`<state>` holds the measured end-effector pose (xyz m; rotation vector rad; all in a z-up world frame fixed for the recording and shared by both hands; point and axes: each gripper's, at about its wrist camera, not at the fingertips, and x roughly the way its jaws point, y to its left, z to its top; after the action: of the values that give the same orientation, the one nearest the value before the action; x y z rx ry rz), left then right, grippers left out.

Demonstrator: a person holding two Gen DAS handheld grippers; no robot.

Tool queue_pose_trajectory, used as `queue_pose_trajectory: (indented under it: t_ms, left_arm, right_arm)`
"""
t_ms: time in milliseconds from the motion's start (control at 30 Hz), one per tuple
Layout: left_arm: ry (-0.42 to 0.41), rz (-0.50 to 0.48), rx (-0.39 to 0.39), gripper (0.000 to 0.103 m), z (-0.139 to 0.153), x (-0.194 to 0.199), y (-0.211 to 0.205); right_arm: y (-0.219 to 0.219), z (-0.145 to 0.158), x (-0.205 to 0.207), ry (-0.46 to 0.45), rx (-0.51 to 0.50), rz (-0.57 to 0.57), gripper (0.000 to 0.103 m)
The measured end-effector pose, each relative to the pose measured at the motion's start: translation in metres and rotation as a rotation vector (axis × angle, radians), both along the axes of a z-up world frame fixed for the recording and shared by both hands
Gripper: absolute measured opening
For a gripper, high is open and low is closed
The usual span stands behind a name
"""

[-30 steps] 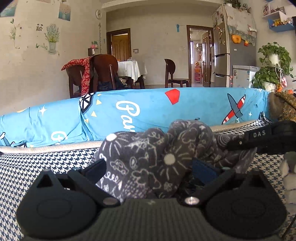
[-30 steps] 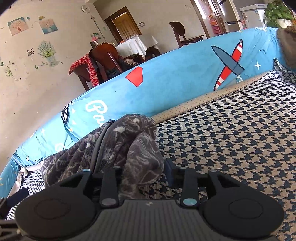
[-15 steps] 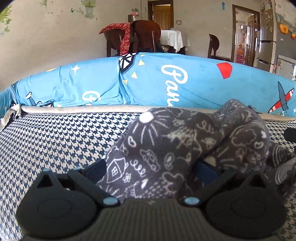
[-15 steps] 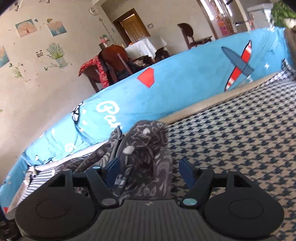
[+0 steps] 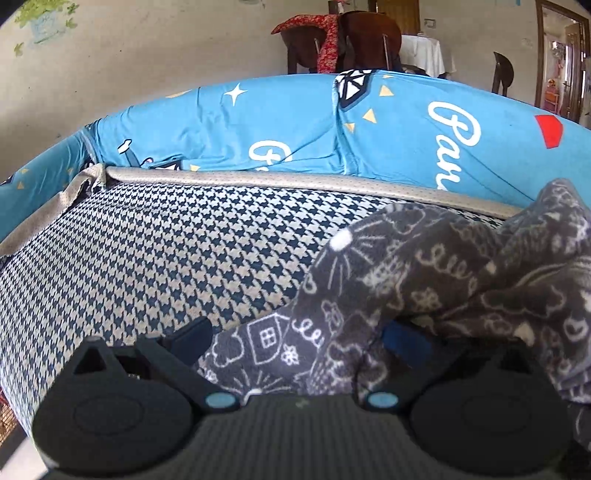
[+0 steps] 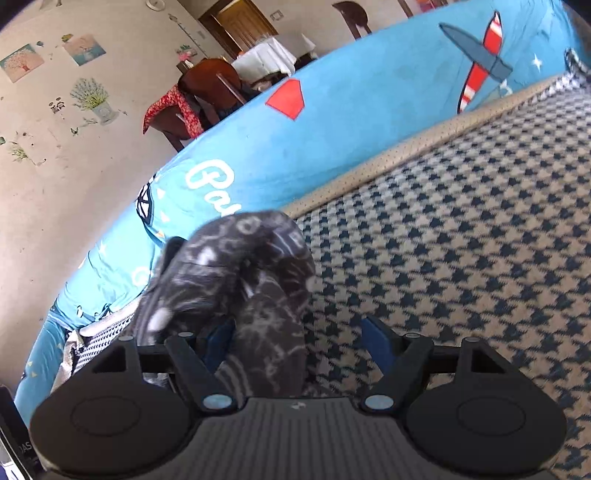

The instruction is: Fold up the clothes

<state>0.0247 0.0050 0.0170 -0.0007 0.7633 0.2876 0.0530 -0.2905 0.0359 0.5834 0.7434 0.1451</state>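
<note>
A dark grey garment (image 5: 424, 280) printed with white doodles lies bunched on the houndstooth cushion (image 5: 147, 258). My left gripper (image 5: 297, 336) is open, fingers wide apart, and a fold of the garment lies loose between them and over the right finger. In the right wrist view the same garment (image 6: 251, 273) rises in a rolled hump over the left finger of my right gripper (image 6: 295, 339). That gripper is open too, and its right finger stands free over the cushion (image 6: 461, 240).
A blue printed cover (image 5: 258, 122) forms a raised wall along the far edge of the cushion (image 6: 351, 110). Behind it are a wooden chair (image 5: 354, 33) with a red cloth, a white-clothed table and a doorway.
My right gripper has opened and let the garment go. The left gripper has swung left, so the garment now sits to the right in its view.
</note>
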Motion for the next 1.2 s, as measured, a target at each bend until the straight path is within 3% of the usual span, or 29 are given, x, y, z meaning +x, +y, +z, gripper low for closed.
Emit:
queue_pose_trajectory:
  t_ms: [233, 300, 367, 467, 567, 833, 1200]
  left_arm:
    - [-0.003, -0.005, 0.009, 0.103, 0.005, -0.006, 0.007]
    - [-0.020, -0.027, -0.026, 0.103, 0.009, -0.010, 0.009]
    - [-0.049, -0.064, -0.064, 0.103, 0.015, -0.017, 0.009]
    - [-0.107, -0.132, -0.072, 0.103, 0.026, -0.029, 0.004]
    - [-0.155, -0.184, -0.079, 0.103, 0.035, -0.039, 0.001]
    - [-0.239, -0.260, -0.183, 0.103, 0.053, -0.051, 0.007]
    - [-0.234, -0.276, -0.191, 0.103, 0.047, -0.049, 0.008]
  right_arm:
    - [0.025, -0.018, 0.010, 0.030, 0.028, 0.074, 0.076]
    - [0.035, -0.020, 0.010, 0.007, -0.001, 0.091, 0.068]
    - [0.041, -0.018, 0.011, -0.023, -0.020, 0.103, 0.051]
    - [0.048, -0.015, 0.011, -0.067, -0.023, 0.127, 0.036]
    - [0.054, -0.010, 0.012, -0.113, -0.020, 0.154, 0.034]
    - [0.079, -0.008, 0.015, -0.205, 0.020, 0.267, 0.034]
    - [0.093, -0.001, 0.026, -0.248, 0.143, 0.382, 0.034]
